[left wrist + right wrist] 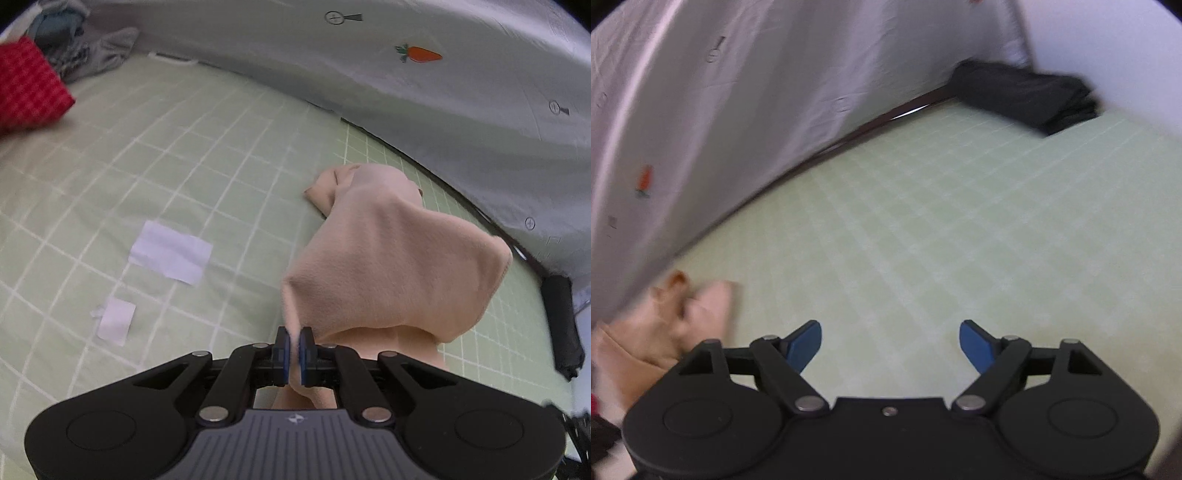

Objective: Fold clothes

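Note:
A peach garment [388, 258] hangs in a raised fold over the green checked sheet [184, 166], its far end resting on the sheet. My left gripper [294, 350] is shut on a pinched edge of this garment, the cloth squeezed between the blue pads. In the blurred right wrist view the same peach garment [657, 332] lies crumpled at the lower left, beside the white cover. My right gripper [890, 343] stands open over bare green sheet [942, 221], apart from the garment, with nothing between its fingers.
A white cover with a carrot print [419, 53] runs along the far edge. A red checked cushion [26, 85] and a heap of grey clothes [92, 51] sit far left. Two white paper pieces [170, 251] lie on the sheet. A folded black garment [1027, 96] lies in the far corner.

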